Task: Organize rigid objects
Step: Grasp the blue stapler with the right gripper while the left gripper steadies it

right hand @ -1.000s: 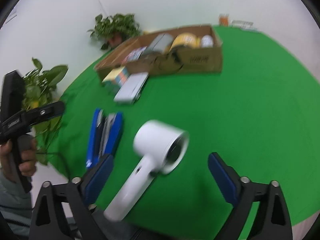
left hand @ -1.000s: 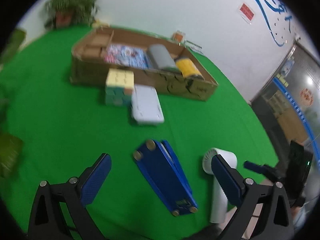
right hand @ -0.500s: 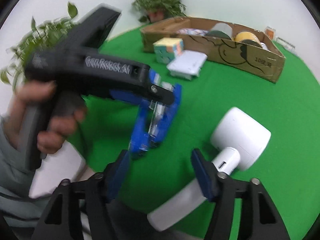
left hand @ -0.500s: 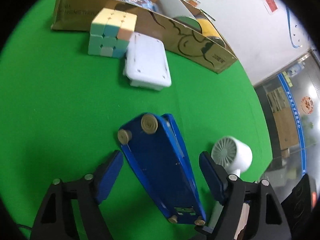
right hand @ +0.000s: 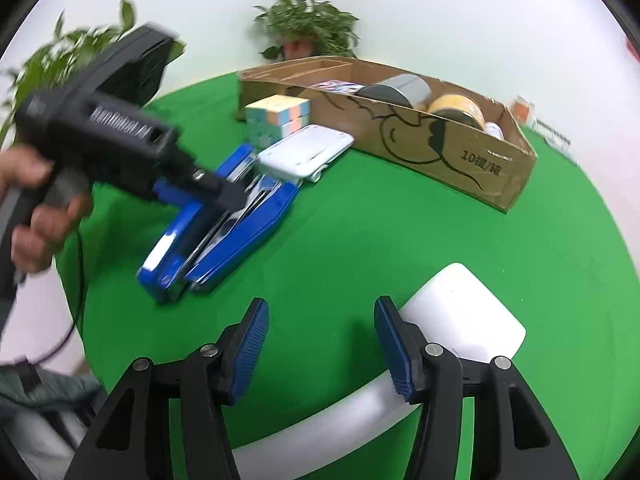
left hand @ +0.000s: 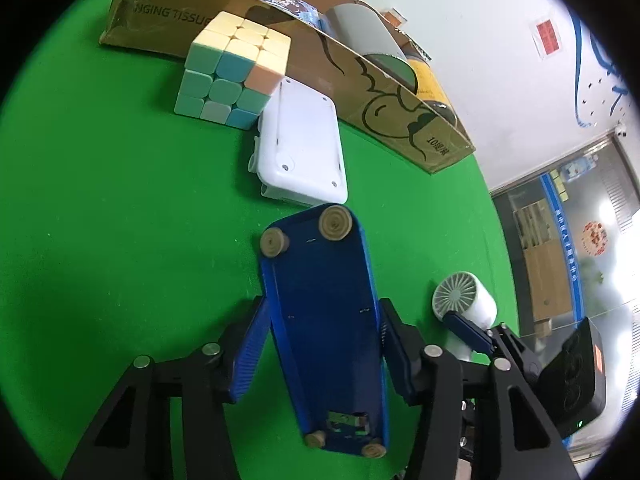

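A blue stapler (left hand: pixel 324 320) lies on its side on the green cloth, its foot pads facing the left wrist camera. My left gripper (left hand: pixel 320 350) straddles it, jaws closing, and both pads lie against its long sides. From the right wrist view a person's hand (right hand: pixel 40 208) holds that left gripper (right hand: pixel 228 200) on the stapler (right hand: pixel 240 232). A white hair dryer (right hand: pixel 460 320) lies to the right. My right gripper (right hand: pixel 320 350) hangs over its handle, jaws closing. Only green cloth shows between the pads, and the right pad is at the dryer's edge.
A pastel puzzle cube (left hand: pixel 232 68) and a white plastic case (left hand: pixel 304 148) sit just beyond the stapler, against a long cardboard box (left hand: pixel 400 120) holding a grey roll and a yellow roll. Potted plants (right hand: pixel 308 28) stand behind the table.
My left gripper came down over the stapler and its jaws narrowed onto its sides. My right gripper's jaws narrowed and it rolled, so the hair dryer now sits to the right in its view.
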